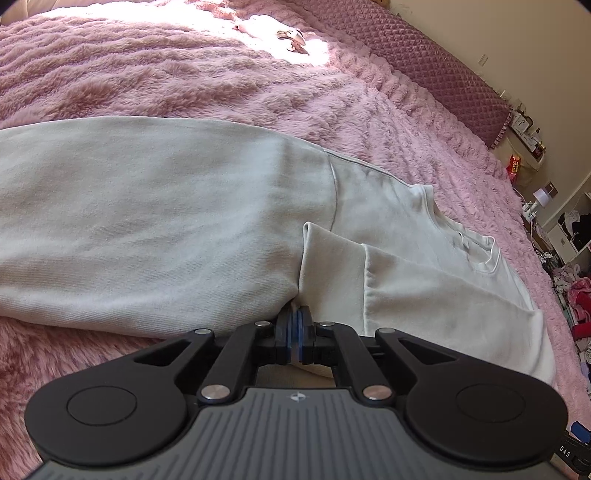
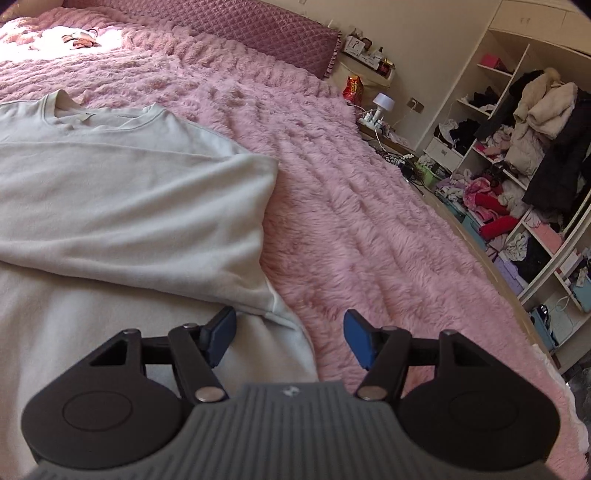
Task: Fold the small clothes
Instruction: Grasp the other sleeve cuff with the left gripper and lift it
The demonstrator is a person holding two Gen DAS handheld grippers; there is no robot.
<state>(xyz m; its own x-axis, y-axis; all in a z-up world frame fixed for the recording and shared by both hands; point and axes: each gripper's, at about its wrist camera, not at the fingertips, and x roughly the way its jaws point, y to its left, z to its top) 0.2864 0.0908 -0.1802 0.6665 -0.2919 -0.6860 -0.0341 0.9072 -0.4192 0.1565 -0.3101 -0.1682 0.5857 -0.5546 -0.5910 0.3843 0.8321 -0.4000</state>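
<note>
A pale grey sweatshirt [image 1: 155, 221] lies flat on a fluffy pink blanket. In the left wrist view its long sleeve runs leftward and its neckline [image 1: 476, 251] is at the right. My left gripper [image 1: 295, 317] is shut on a fold of the sweatshirt fabric near the armpit. In the right wrist view the sweatshirt [image 2: 122, 206] has a sleeve folded across its body, neckline at upper left. My right gripper [image 2: 290, 336] is open and empty, over the sweatshirt's right edge, left finger above the fabric, right finger above the blanket.
The pink blanket [image 2: 362, 229] covers the bed, with a quilted pink headboard cushion [image 2: 273, 33] behind. A small garment [image 2: 74, 38] lies in sunlight far back. Open shelves [image 2: 517, 166] full of clothes and a cluttered nightstand stand beyond the bed's right edge.
</note>
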